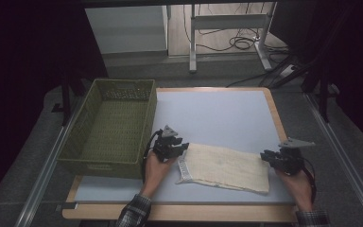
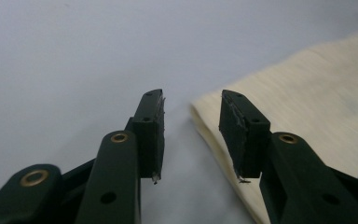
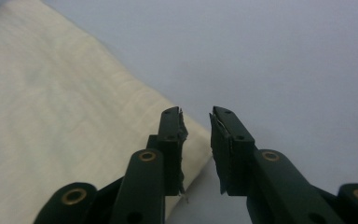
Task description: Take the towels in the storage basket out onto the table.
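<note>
Two tools on the cloth, neither has it yet. Folded cream cloth (image 1: pixel 224 166) lies flat on the desk (image 1: pixel 217 113), lower centre of the high view, long axis running left-right and slightly skewed. Left tool (image 1: pixel 182 150) sits at the cloth's upper-left corner; in the left gripper view its jaws stand moderately apart, straddling the folded corner edge (image 2: pixel 205 121), nothing pinched between them. Right tool (image 1: pixel 264 155) is at the cloth's upper-right corner; in the right gripper view the jaws show a narrower gap, with the cloth corner (image 3: pixel 186 140) under the left-hand jaw and bare desk in the gap, so no grip there either. My read: the cloth looks folded at least once (doubled edge visible on the left end), and the work now is either another fold or a lift, both corners being lined up for a pinch. Grasp, lift and any placing are all left to do. Green woven basket (image 1: pixel 108 127) sits at the left of the frame, its near-right corner beside the left tool, and holds nothing I can see; the cloth isn't touching it.
</note>
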{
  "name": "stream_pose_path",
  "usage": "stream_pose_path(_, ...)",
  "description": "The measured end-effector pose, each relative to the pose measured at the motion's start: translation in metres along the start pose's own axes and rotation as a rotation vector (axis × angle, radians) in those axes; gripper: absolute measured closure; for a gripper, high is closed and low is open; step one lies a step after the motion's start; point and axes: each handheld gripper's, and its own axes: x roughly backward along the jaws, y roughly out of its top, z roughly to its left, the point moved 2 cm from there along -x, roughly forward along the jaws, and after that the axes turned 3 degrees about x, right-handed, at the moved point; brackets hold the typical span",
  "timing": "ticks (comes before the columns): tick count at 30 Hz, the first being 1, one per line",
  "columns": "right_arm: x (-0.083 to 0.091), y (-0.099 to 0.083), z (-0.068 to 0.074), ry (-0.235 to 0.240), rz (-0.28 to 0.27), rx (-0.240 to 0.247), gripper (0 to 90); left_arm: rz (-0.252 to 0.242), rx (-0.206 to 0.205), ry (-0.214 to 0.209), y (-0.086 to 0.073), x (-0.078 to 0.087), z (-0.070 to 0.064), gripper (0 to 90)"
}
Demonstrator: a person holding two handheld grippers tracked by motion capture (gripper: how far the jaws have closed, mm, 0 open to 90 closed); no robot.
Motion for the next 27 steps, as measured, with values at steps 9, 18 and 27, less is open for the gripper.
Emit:
stream_pose_path(9,-0.010,-0.011,0.004,0.010,0.052,0.023,73.9,0.075,-0.082,0.016,0.006,-0.031,0.003,48.2)
stream_pose_path(18,-0.012,-0.004,0.002,0.027,0.083,0.036,83.9,0.085,-0.109,-0.023,0.004,-0.036,-0.010,56.0)
stream_pose_path(27,-0.018,0.014,-0.009,0.002,0.047,0.032,84.5,0.080,-0.113,-0.031,0.004,-0.018,-0.014,87.4)
